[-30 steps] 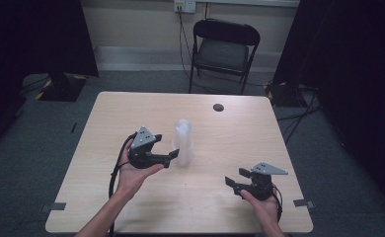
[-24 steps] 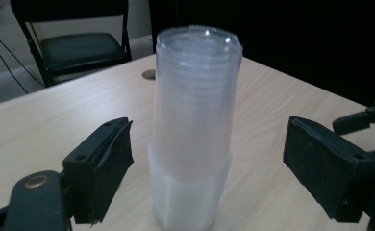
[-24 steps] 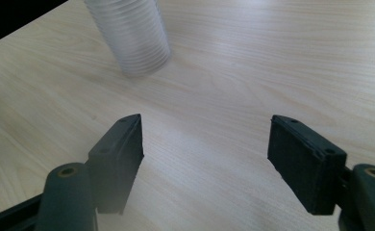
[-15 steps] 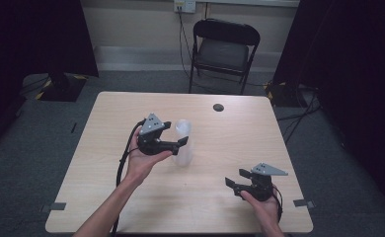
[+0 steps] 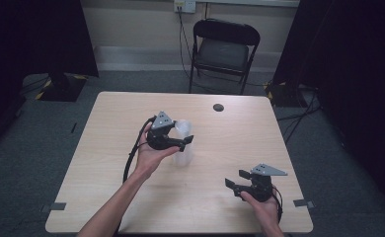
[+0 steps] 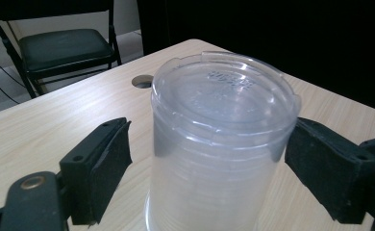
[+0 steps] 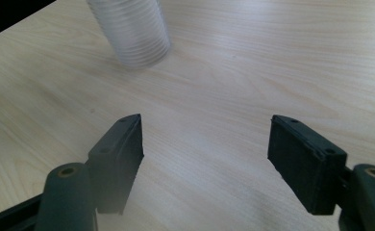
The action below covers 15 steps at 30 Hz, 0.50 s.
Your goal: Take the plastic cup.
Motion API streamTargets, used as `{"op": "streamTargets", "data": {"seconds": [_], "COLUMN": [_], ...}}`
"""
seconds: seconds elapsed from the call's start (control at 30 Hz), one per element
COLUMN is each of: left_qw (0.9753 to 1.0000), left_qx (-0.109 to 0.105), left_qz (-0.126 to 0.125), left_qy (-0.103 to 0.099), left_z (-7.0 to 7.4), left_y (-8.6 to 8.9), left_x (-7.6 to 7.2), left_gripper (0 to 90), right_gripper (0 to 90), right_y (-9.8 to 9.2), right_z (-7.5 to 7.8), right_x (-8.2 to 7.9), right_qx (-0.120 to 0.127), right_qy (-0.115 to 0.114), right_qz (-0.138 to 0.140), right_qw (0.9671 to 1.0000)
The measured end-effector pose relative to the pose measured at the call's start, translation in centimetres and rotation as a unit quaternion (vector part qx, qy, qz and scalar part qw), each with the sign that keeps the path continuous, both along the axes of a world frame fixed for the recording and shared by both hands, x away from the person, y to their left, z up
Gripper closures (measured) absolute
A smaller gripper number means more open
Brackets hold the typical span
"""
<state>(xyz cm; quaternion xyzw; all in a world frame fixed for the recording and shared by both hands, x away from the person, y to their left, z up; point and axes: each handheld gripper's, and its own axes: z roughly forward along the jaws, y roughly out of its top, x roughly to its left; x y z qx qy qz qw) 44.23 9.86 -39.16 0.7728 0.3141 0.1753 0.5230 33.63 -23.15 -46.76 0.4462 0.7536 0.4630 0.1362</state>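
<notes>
Wooden surface (image 5: pixel 106 163) underneath, I am straddling the clear cup stack (image 6: pixel 219 144) with my open left gripper (image 6: pixel 207 168), centring before squeezing gently; right gripper (image 7: pixel 205 159) is idling open.

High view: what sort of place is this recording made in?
Probably a lab or studio recording room, not a home. A bare wooden table stands on grey carpet between black curtains, with a folding chair by the wall. The left claw is open around a stack of clear cups.
</notes>
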Motion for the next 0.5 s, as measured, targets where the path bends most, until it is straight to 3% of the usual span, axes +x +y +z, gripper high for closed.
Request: {"op": "streamTargets", "data": {"seconds": [0.5], "left_qw": [0.9996], "left_qx": [0.017], "left_qz": [0.002], "left_qy": [0.023], "left_z": [-1.6], "left_y": [-0.6], "left_x": [1.1], "left_gripper": [16.6], "right_gripper": [27.0], "right_y": [0.3], "right_z": [-0.3], "right_x": [0.2], "right_qx": [0.0], "right_qy": [0.003], "right_qz": [0.002], "right_qw": [1.0]}}
